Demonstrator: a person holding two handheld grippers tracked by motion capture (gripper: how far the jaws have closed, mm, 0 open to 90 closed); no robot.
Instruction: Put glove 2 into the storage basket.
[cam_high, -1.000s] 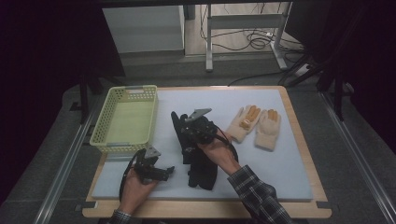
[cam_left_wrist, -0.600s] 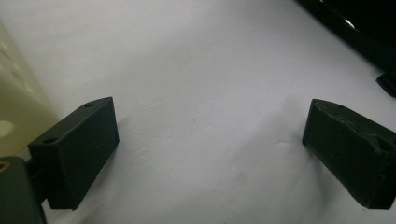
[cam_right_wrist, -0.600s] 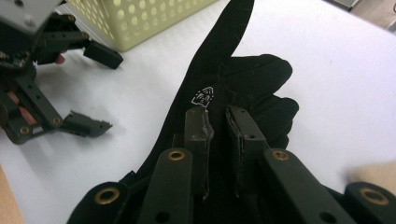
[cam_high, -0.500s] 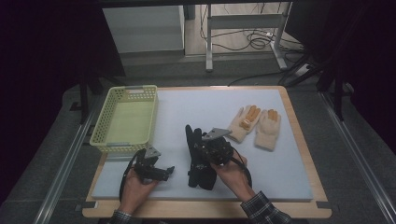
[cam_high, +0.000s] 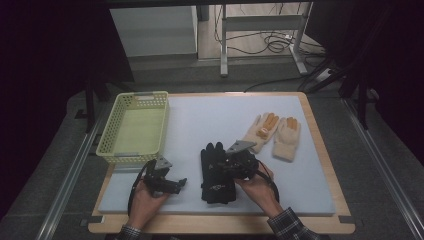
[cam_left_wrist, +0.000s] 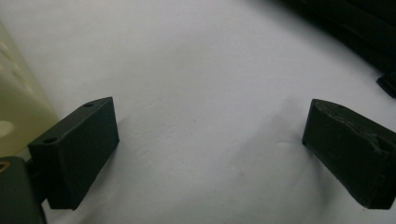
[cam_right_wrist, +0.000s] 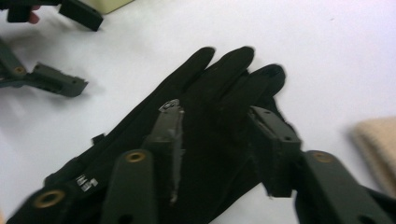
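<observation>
Small white labels on the black gloves (cam_right_wrist: 205, 140), print too blurred to read

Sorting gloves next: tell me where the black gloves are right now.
In the high view the black gloves lie flat on the white mat, near its front edge, under the right tongs, with the yellow basket to their left and the beige gloves to their right.

Black gloves (cam_high: 216, 172) lie on a white mat (cam_high: 200, 120), beside cream-and-orange gloves (cam_high: 274, 135) and a pale yellow basket (cam_high: 107, 150).
</observation>
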